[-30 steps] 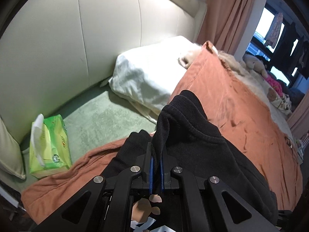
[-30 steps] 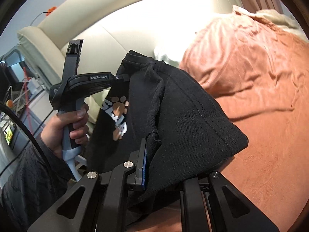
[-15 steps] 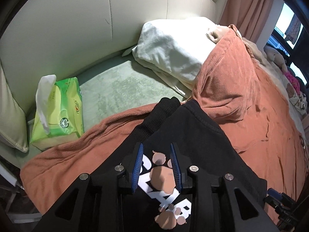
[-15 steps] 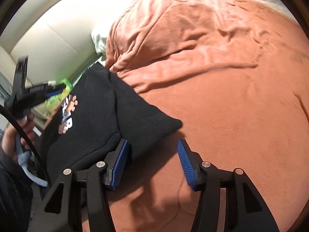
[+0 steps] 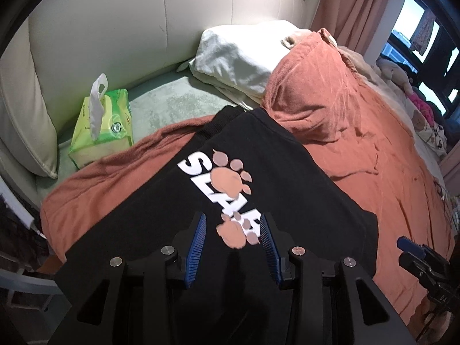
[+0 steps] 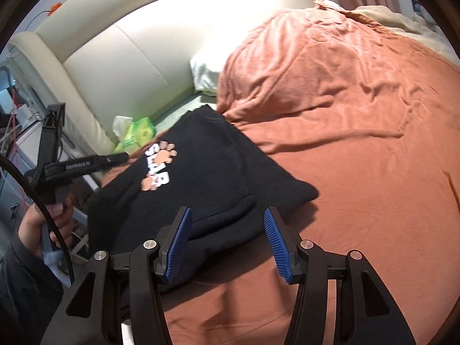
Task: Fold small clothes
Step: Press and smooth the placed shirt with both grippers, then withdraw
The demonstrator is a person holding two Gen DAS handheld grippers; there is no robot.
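A small black T-shirt point(image 5: 287, 178) with white letters and pink paw prints lies folded on the orange bedspread point(image 5: 373, 132). It also shows in the right wrist view point(image 6: 207, 178). My left gripper point(image 5: 233, 241) is open and empty, hovering just above the shirt's print. My right gripper point(image 6: 228, 240) is open and empty over the shirt's near folded edge. The left gripper point(image 6: 115, 158) shows in the right wrist view, held by a hand beside the shirt.
A green tissue pack point(image 5: 100, 126) lies on the green sheet point(image 5: 172, 106) by the cream headboard point(image 5: 115, 28). A white pillow point(image 5: 241, 54) sits behind the shirt. Soft toys point(image 5: 402, 74) and curtains are at the far right.
Both grippers let go of the black shirt and opened. The shirt dropped from hanging to lying folded on the bedspread, and both grippers drew back from it.
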